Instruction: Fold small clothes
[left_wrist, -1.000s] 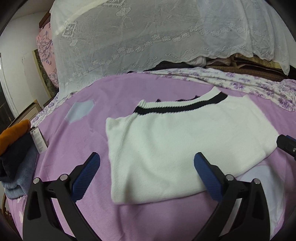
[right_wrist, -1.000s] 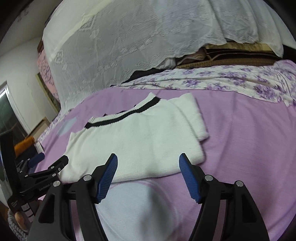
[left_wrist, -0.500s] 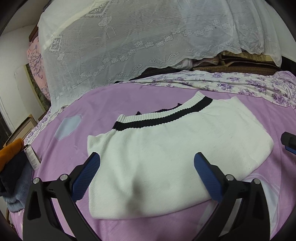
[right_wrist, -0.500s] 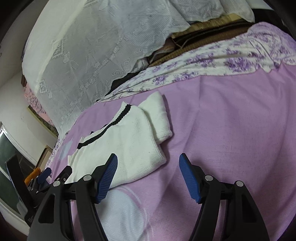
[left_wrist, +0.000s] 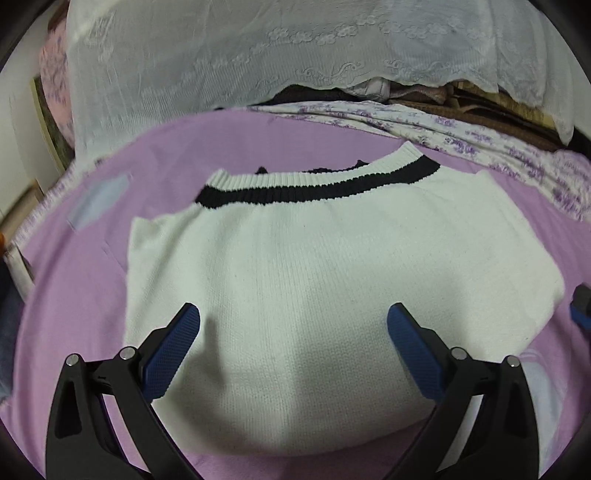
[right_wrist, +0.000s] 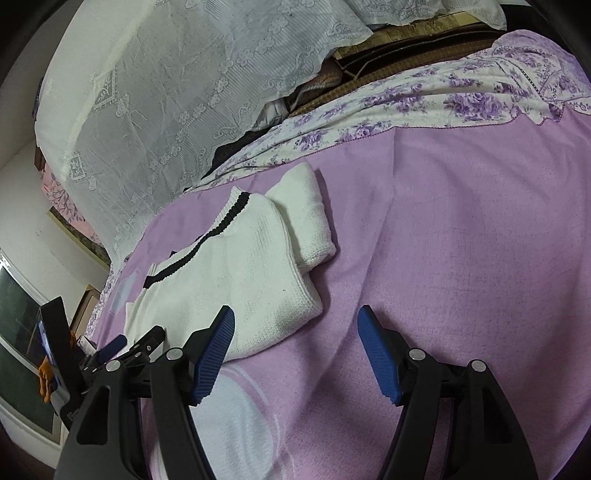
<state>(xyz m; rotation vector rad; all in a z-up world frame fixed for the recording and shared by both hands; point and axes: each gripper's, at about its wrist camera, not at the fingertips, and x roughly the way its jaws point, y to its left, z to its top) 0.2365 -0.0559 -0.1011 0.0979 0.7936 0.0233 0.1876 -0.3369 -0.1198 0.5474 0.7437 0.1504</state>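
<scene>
On the purple bed sheet (right_wrist: 461, 229), the left gripper (left_wrist: 293, 343) hangs with jaws released over the white sweater (left_wrist: 325, 280), while the right gripper (right_wrist: 295, 343), jaws likewise spread and empty, has the sweater at ten o'clock.

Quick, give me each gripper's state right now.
Left gripper: open, holding nothing, above the white sweater.
Right gripper: open, holding nothing, over the purple bedspread.

white knit sweater (left_wrist: 332, 280) | black-striped ribbed neckline | flat on purple bedspread (right_wrist: 461, 240) | right sleeve folded in
</scene>
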